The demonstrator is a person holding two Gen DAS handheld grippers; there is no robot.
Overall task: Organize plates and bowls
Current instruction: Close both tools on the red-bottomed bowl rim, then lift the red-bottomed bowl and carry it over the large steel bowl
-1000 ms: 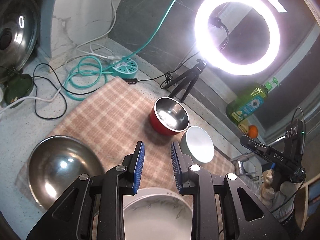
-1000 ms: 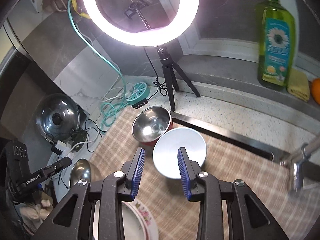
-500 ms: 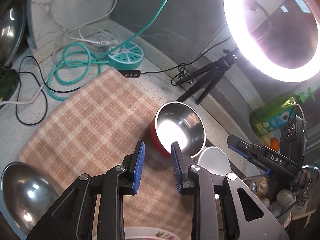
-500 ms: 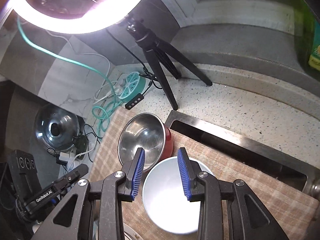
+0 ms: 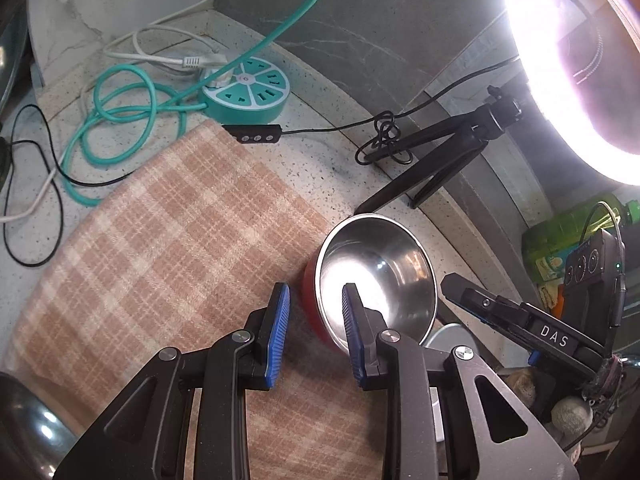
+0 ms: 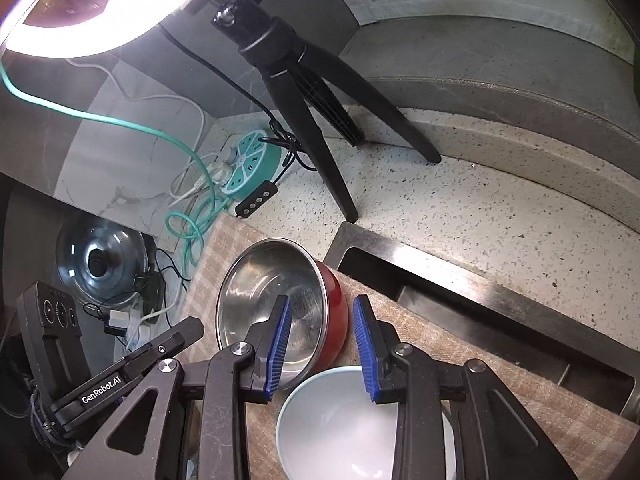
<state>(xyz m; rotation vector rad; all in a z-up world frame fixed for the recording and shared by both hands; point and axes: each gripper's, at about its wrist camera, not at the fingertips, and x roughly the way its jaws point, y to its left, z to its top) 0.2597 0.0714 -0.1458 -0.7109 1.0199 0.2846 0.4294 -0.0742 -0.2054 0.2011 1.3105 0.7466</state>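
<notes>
A red bowl with a steel inside (image 5: 380,276) (image 6: 256,284) sits on the checked cloth (image 5: 168,240). My left gripper (image 5: 314,332) is open, its jaws straddling the bowl's left rim. My right gripper (image 6: 320,344) is open, its jaws either side of the bowl's right wall. A white bowl (image 6: 344,420) lies just below the right gripper, touching the red bowl. A large steel bowl (image 5: 20,424) shows at the lower left edge of the left wrist view.
A ring light on a black tripod (image 5: 448,156) (image 6: 296,92) stands behind the bowls. A teal power strip (image 5: 248,88) with looped cables lies at the back left. A sink edge (image 6: 460,276) runs to the right. A pot lid (image 6: 100,264) leans at the left.
Both grippers have moved forward and down onto the red bowl, one from each side. The white bowl and plates have slid toward the bottom of both views.
</notes>
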